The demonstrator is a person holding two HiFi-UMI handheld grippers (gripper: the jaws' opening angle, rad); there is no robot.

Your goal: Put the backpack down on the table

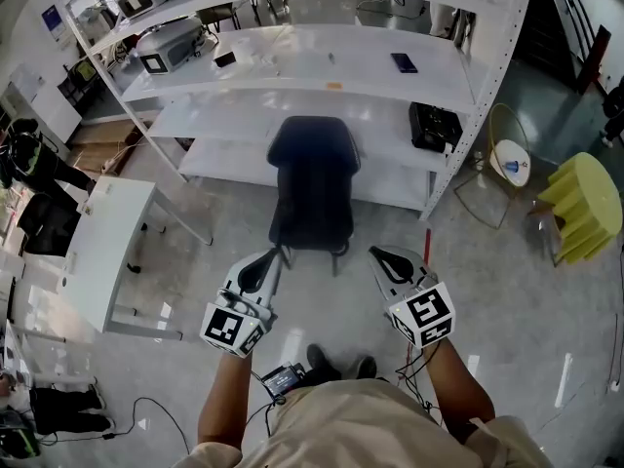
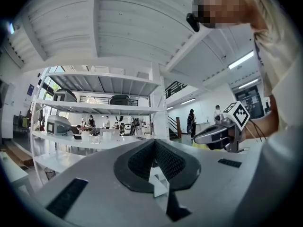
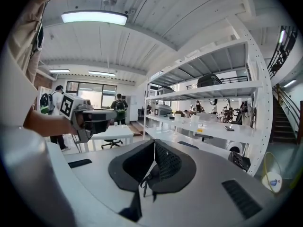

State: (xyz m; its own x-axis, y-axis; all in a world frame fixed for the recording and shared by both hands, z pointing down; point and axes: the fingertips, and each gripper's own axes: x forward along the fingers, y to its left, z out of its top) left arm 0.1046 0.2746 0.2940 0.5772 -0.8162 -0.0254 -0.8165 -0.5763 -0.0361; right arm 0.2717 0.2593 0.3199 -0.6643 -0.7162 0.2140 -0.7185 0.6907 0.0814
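Worktop (image 1: 102, 252), 9 o'clock: backpack not yet on it. Left tool (image 1: 276, 258): jaws together, pale tab (image 2: 158, 179) at the tips. Backpack (image 1: 312, 178): 12 o'clock, before the shelving (image 1: 322, 76). Probably soft and sagging, so carry it by its straps. Right tool (image 1: 375, 253): clamped on a black strap (image 3: 147, 178).

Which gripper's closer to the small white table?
Left. The left gripper is beside the table; the right gripper is on the left gripper's far side, farther off.

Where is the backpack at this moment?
Head view, centre: the backpack is held by its straps in the left tongs and right tongs, in front of the white rack, right of the table.
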